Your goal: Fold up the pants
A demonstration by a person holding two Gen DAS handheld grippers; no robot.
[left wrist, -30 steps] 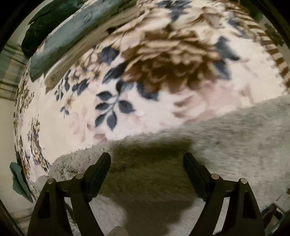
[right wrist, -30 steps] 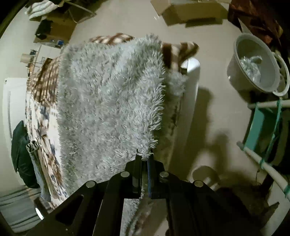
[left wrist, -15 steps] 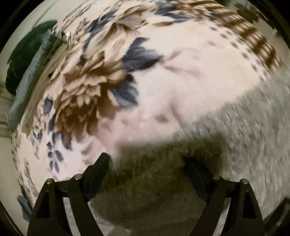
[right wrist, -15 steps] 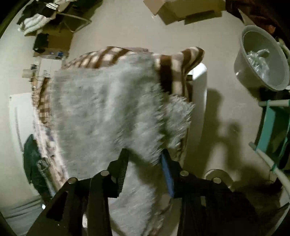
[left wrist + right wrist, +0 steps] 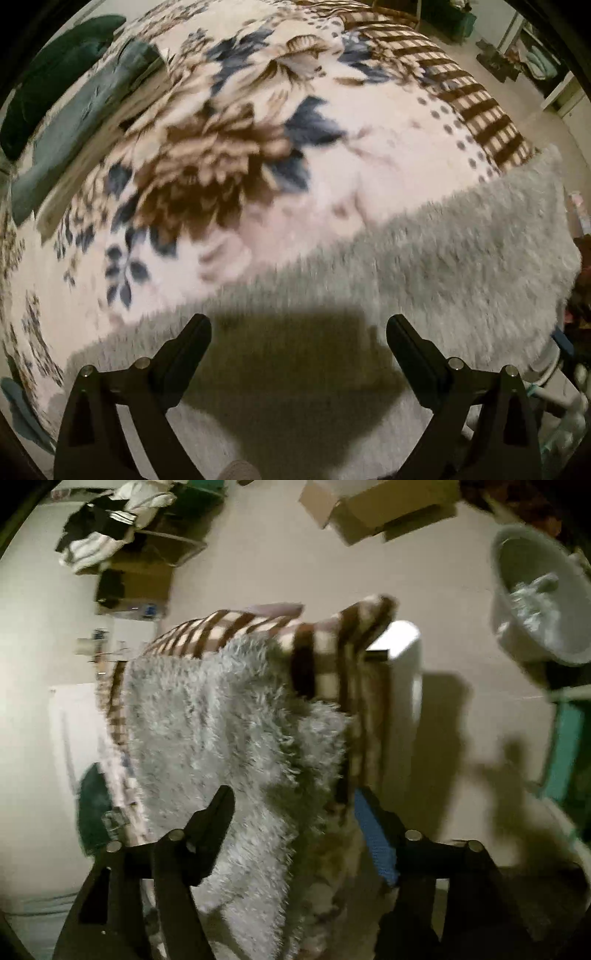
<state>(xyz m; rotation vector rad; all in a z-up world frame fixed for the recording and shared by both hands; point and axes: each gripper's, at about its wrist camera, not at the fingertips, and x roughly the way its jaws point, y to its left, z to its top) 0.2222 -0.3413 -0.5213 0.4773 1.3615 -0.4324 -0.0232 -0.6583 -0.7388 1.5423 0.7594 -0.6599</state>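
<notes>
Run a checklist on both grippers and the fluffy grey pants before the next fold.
1. Left gripper open, nothing between its fingers: ok.
2. Right gripper let go: ok; it has just been opening, and the grey pants lie between the fingers, unpinched.
3. Pants resting on the floral blanket: ok.
4. Pants fully on the bed: not ok; one edge hangs over the side.
5. Fold even, edges aligned: cannot tell, both views are blurred.

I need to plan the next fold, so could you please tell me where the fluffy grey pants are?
The fluffy grey pants lie on the flowered blanket, at its checked edge, under both open grippers.
</notes>
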